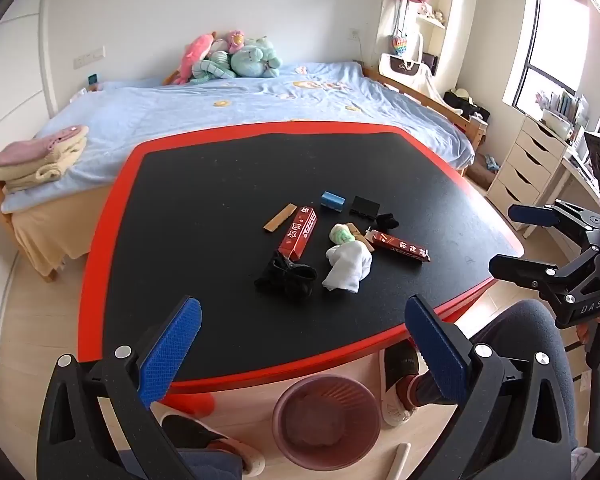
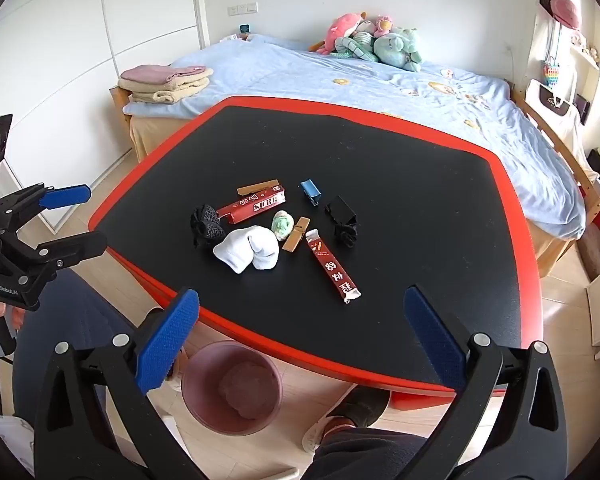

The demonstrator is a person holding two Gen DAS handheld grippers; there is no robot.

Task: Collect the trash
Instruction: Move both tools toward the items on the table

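A black table with a red rim (image 1: 100,280) (image 2: 516,208) holds a cluster of items: two red cartons (image 1: 299,232) (image 2: 332,270), a white sock (image 1: 346,266) (image 2: 248,254), a black sock (image 1: 286,276) (image 2: 207,224), a crumpled green-white wrapper (image 1: 340,234) (image 2: 282,222), cardboard strips (image 1: 280,218) (image 2: 296,234), a blue box (image 1: 332,200) (image 2: 310,192) and a black box (image 1: 364,206) (image 2: 342,210). A pink bin (image 1: 326,420) (image 2: 232,386) stands on the floor below the near edge. My left gripper (image 1: 302,344) and right gripper (image 2: 300,332) are open and empty, above the near edge.
A bed with blue sheet (image 1: 260,100) (image 2: 380,88), plush toys and folded towels lies behind the table. White drawers (image 1: 524,168) stand at right. The person's legs and shoes (image 1: 400,384) (image 2: 340,424) are beside the bin.
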